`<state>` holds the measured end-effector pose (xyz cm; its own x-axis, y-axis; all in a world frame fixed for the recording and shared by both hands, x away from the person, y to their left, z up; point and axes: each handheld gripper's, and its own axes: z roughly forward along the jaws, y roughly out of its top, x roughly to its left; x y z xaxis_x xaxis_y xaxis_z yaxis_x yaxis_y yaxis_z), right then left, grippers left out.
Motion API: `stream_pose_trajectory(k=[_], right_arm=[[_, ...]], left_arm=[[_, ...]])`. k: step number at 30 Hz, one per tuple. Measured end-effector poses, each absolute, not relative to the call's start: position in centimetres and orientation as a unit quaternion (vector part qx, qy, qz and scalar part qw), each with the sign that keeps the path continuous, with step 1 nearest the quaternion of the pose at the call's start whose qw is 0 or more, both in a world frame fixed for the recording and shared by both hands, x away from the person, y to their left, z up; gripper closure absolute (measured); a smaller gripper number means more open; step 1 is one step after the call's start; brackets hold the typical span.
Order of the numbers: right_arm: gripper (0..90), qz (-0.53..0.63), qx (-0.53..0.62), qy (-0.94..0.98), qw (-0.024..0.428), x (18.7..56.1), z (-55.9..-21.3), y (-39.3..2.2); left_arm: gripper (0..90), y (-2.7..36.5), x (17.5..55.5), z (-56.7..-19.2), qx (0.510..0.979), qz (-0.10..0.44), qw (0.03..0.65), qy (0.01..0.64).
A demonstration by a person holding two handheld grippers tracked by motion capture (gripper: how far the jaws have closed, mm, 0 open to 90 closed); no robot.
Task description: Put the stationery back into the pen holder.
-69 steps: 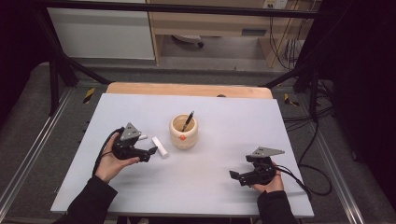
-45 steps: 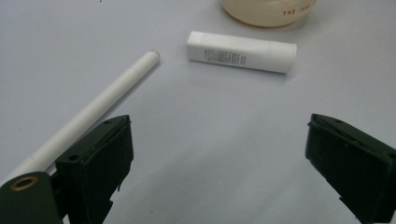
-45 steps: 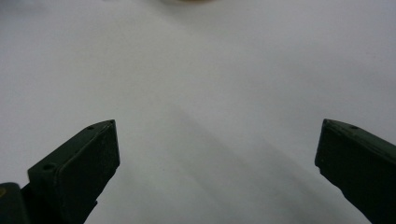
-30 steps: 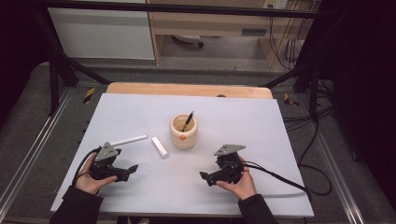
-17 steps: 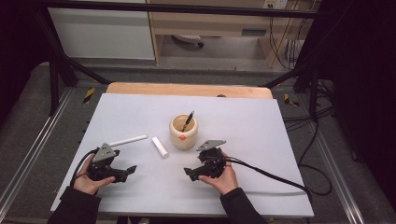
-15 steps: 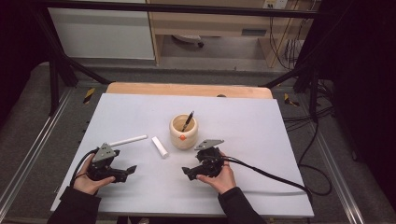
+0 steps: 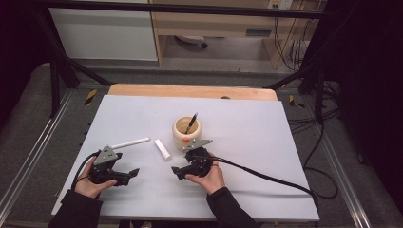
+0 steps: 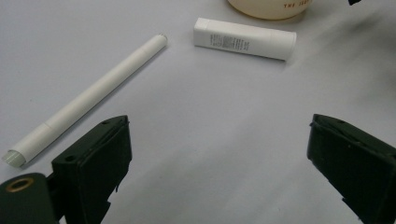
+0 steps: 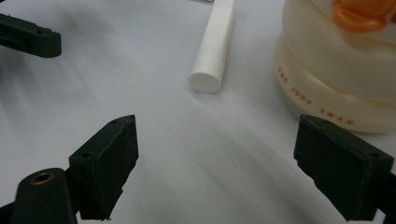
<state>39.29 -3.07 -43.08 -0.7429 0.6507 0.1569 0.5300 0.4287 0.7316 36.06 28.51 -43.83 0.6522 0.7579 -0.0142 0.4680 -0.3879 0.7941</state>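
Observation:
A cream cup (image 7: 187, 134) with an orange mark and a dark pen (image 7: 192, 122) in it stands mid-table. A short white tube (image 7: 162, 149) lies left of it, and a long white stick (image 7: 129, 143) farther left. My right gripper (image 7: 177, 173) rests on the table just in front of the cup, pointing left. It is open and its jaws have just been closing a little, with nothing between them. In the right gripper view the tube (image 9: 214, 46) lies ahead and the cup (image 9: 336, 70) at right. My left gripper (image 7: 133, 173) is open at front left, with the stick (image 8: 88, 100) and tube (image 8: 245, 38) ahead of it.
The white mat (image 7: 266, 142) covers the table, with a wooden strip (image 7: 190, 91) along its far edge. The right gripper's black cable (image 7: 275, 183) trails across the mat to the right edge. Bare mat lies to the right of the cup and along the front.
The right gripper has slid left, from the front right to just in front of the cup. The left gripper drew back to the front left earlier, leaving the stick on the mat, then stayed still.

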Motion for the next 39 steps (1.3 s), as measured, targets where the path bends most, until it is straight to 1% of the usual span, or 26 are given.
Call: stream_pose_trajectory(k=[5,9,14,16,24,30,39], right_arm=[[17.0,0.403,0.351,0.842,0.068,39.8,-43.4,-1.7],[21.1,0.405,0.351,0.841,0.072,40.2,-43.5,-0.8],[27.9,0.414,0.349,0.837,0.076,40.8,-43.5,0.2],[29.0,0.415,0.351,0.835,0.079,41.0,-43.5,0.6],[41.0,0.408,0.352,0.838,0.09,42.1,-44.1,1.9],[49.1,0.401,0.354,0.839,0.097,42.5,-44.7,2.5],[56.5,0.388,0.357,0.844,0.097,42.8,-45.1,2.5]], left_arm=[[6.4,28.5,36.1,-43.9,0.814,0.178,0.406,0.377],[6.4,28.6,36.1,-43.9,0.813,0.177,0.406,0.377],[6.4,28.5,36.1,-44.0,0.814,0.174,0.405,0.378],[6.4,28.5,36.1,-44.0,0.813,0.174,0.406,0.379],[6.5,28.5,36.1,-44.0,0.813,0.173,0.407,0.379],[6.4,28.7,36.1,-44.0,0.812,0.173,0.408,0.38],[6.4,28.6,36.2,-44.0,0.812,0.173,0.408,0.379]])
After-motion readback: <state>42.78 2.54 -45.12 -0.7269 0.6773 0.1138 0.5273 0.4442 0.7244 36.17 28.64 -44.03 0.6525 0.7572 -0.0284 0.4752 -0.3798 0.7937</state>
